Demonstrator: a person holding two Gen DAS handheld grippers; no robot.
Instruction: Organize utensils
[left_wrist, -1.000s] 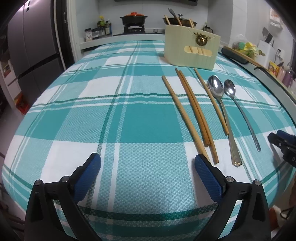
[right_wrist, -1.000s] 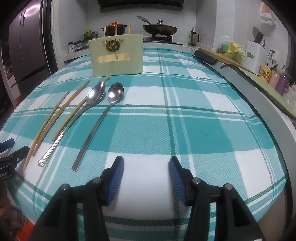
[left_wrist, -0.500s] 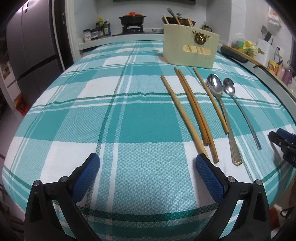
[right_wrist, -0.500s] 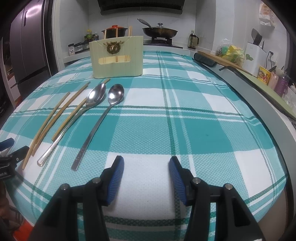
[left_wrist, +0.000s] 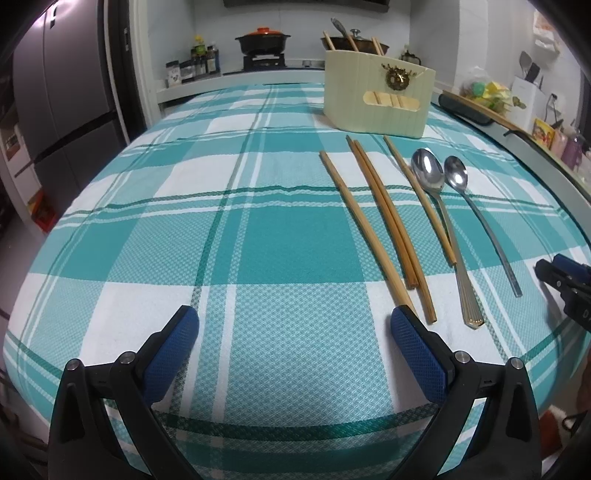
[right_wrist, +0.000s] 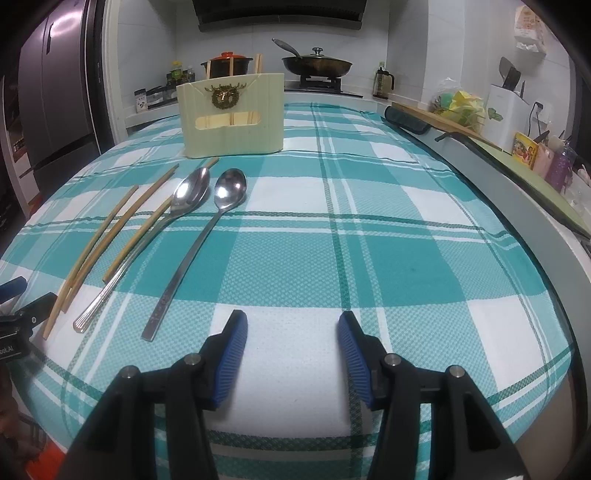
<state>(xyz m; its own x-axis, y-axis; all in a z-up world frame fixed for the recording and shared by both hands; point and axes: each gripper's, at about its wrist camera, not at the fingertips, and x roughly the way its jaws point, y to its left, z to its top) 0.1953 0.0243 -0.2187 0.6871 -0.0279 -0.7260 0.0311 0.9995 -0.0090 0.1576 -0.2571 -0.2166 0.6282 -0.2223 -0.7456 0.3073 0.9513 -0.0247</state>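
Several wooden chopsticks (left_wrist: 373, 225) (right_wrist: 107, 236) and two metal spoons (left_wrist: 436, 199) (right_wrist: 207, 229) lie side by side on a teal plaid tablecloth (left_wrist: 221, 236) (right_wrist: 369, 240). A cream utensil holder (left_wrist: 376, 98) (right_wrist: 232, 114) with a brass deer emblem stands upright behind them, with chopsticks in it. My left gripper (left_wrist: 293, 343) is open and empty above the near cloth, its right fingertip by the nearest chopstick's end. My right gripper (right_wrist: 291, 343) is open and empty, to the right of the spoon handles.
A stove with an orange-lidded pot (left_wrist: 263, 38) and a lidded pan (right_wrist: 317, 64) stands behind the table. A fridge (left_wrist: 62, 92) is at the left. A counter with a cutting board (right_wrist: 454, 123), a white box and bottles runs along the right.
Both grippers have crept slightly forward and stay open. The utensils have not moved.
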